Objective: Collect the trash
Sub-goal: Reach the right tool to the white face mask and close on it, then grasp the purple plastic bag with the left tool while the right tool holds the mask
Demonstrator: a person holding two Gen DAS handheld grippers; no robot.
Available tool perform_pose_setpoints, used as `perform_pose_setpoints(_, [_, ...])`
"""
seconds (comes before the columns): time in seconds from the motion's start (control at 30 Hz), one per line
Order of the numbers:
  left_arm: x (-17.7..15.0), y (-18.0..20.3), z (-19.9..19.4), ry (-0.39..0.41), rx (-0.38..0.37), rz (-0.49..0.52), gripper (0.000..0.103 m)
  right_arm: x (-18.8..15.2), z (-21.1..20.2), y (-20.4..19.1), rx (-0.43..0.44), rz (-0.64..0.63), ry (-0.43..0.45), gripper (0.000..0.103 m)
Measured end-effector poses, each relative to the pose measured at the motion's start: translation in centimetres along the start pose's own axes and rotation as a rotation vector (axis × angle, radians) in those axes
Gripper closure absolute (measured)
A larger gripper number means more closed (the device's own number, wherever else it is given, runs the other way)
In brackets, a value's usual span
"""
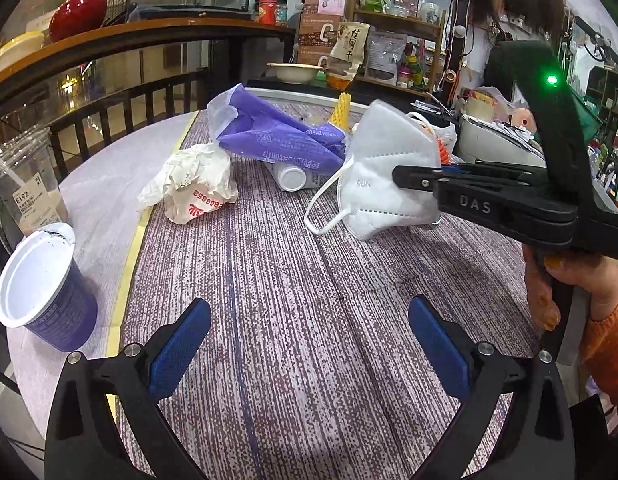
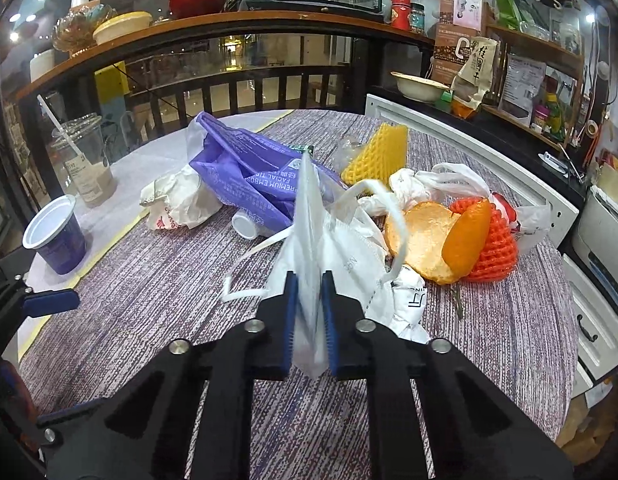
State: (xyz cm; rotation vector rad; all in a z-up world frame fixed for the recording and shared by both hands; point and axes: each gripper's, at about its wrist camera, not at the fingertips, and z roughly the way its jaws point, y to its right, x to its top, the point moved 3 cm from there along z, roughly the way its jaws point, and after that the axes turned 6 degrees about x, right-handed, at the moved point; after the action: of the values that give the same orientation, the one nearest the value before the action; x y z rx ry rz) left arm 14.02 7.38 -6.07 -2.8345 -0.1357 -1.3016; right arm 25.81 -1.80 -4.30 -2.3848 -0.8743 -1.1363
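Right tongs [image 2: 309, 280] nearest the lens, blue pads clamped on a folded white face mask [image 2: 309, 216], which stands upright between them above the table [image 2: 149, 288]. Beyond the mask: purple tissue wrapper [image 2: 245, 176], orange peel [image 2: 425, 236] to its right. Left tongs [image 1: 309, 312] spread wide, nothing between them, hovering over bare tablecloth; purple cup [image 1: 45, 292] off to their left.

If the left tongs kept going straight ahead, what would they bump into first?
Probably the bare tablecloth: the open left tongs point down at it. Further along lies the small white bottle under the purple tissue pack, though depth is unclear.
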Motion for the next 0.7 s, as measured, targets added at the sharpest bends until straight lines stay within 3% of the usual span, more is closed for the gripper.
perform_pose_setpoints(0.2, [2.0,-0.3,0.9,0.001,0.012,-0.013,0.005,0.5,-2.6,0.1,0.032,-0.006,0.053,0.095])
perform_pose_setpoints(0.4, [5.4,-1.3,2.5,0.004,0.016,-0.097,0.006,0.3,-5.5,0.4,0.022,-0.013,0.098,0.095])
perform_pose_setpoints(0.7, [12.0,-3.8,6.0,0.033,0.080,-0.233,0.006,-1.6,-8.2,-0.3,-0.002,-0.054,0.122,0.095])
